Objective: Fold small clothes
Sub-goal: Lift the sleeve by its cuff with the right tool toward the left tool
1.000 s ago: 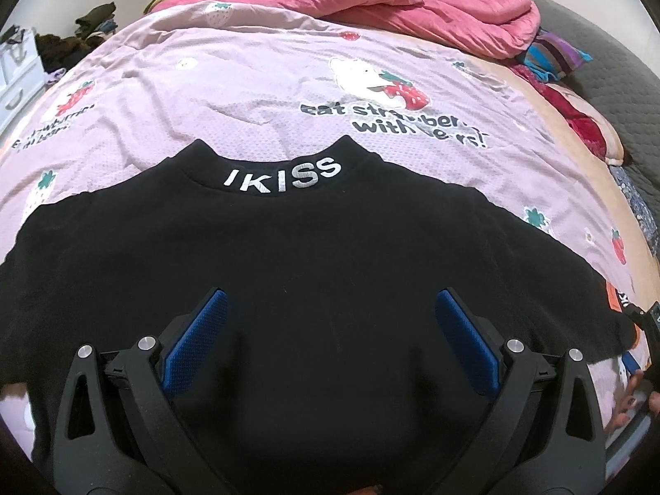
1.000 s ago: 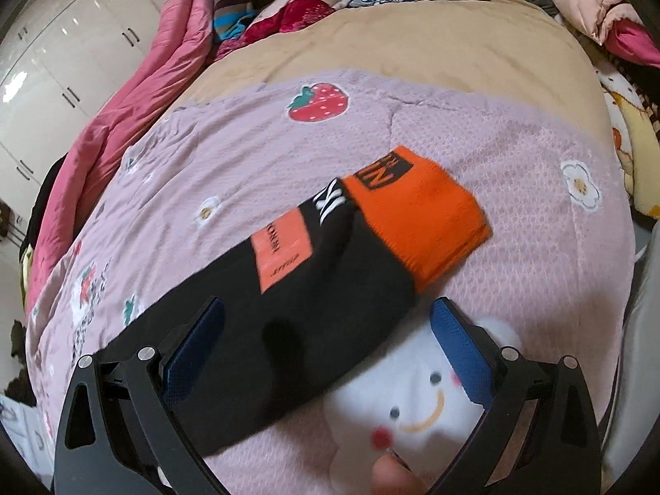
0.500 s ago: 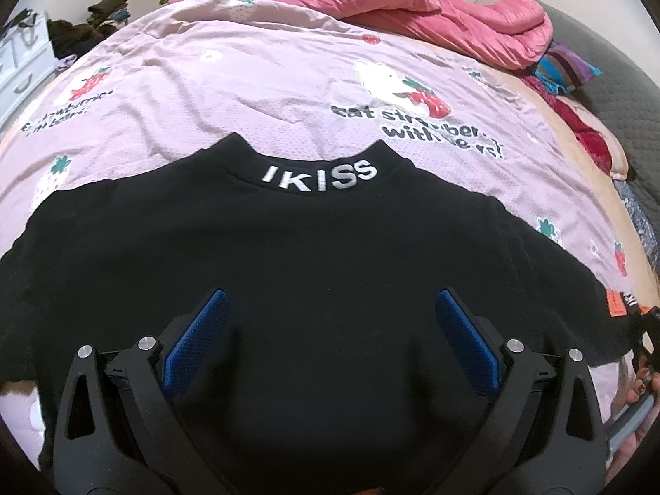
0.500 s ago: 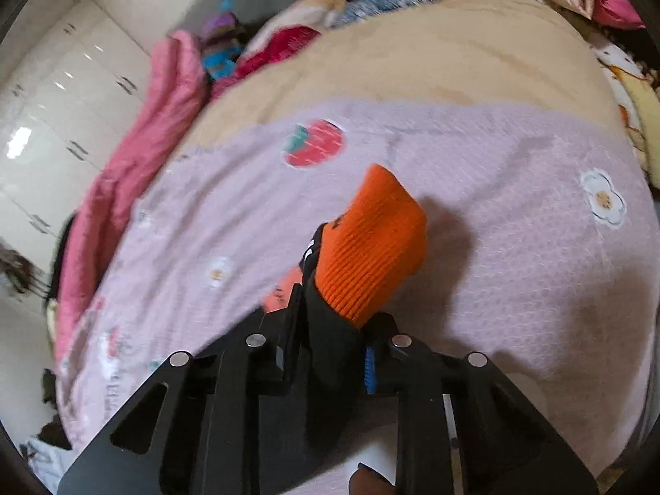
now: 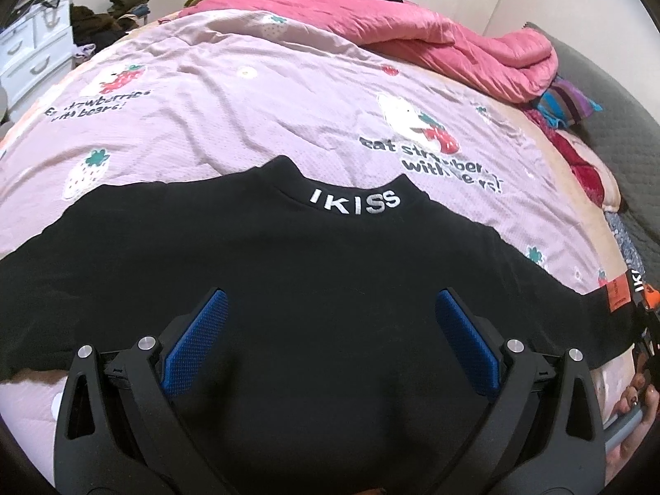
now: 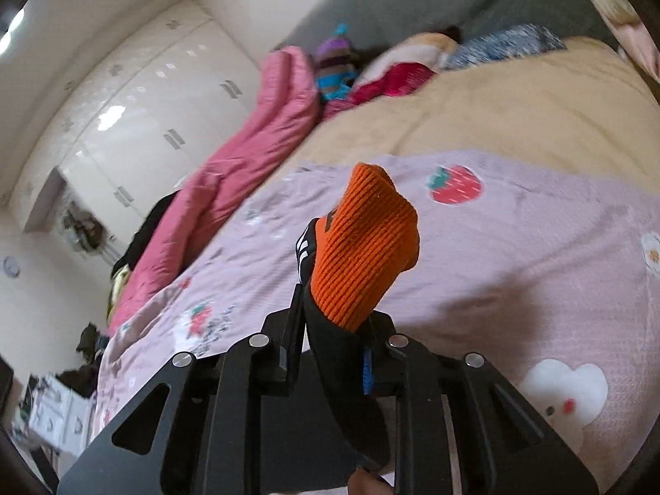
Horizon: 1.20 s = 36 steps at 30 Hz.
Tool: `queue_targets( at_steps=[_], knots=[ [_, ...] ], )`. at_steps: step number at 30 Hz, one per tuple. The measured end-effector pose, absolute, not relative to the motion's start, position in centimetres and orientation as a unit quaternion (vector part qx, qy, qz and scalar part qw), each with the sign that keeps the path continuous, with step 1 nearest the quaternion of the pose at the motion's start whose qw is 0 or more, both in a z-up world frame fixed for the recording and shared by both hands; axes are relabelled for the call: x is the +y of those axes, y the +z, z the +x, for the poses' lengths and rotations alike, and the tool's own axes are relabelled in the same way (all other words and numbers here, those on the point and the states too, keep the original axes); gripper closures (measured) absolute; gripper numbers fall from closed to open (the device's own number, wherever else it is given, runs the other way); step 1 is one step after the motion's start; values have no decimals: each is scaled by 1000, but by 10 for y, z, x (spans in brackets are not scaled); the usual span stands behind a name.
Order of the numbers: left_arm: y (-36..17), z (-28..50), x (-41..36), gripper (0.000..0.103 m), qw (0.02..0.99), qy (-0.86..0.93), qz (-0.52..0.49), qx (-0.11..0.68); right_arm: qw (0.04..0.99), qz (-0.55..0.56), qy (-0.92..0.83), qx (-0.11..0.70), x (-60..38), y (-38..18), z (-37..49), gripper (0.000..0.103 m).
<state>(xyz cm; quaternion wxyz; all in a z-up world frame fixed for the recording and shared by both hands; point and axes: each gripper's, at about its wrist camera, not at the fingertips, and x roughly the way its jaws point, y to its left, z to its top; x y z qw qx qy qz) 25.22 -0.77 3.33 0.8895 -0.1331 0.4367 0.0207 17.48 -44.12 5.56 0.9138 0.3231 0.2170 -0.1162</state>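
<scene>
Over the pink strawberry bedsheet [image 6: 515, 239], the right gripper [image 6: 330, 354] pinches the black sweater's orange cuff [image 6: 363, 247], pointing toward twelve o'clock. Left gripper [image 5: 330, 342] hovers spread above the sweater [image 5: 288, 272]; best carry the sleeve inward without bunching.

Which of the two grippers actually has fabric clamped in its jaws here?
The right gripper: its jaws are shut on the sleeve's orange cuff. The left gripper has jaws wide apart above the black top, gripping nothing.
</scene>
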Motion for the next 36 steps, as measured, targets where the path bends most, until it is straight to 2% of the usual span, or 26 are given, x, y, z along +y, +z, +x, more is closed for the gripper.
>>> queue_targets(
  at_steps=[24,36],
  knots=[
    [62,229,51,8,891,31,-187,412,953,195,53,225,-295,127,213,83],
    [62,219,91,8,884,36,-233,403,951,124,118,256,-208,122,227,83]
  ],
)
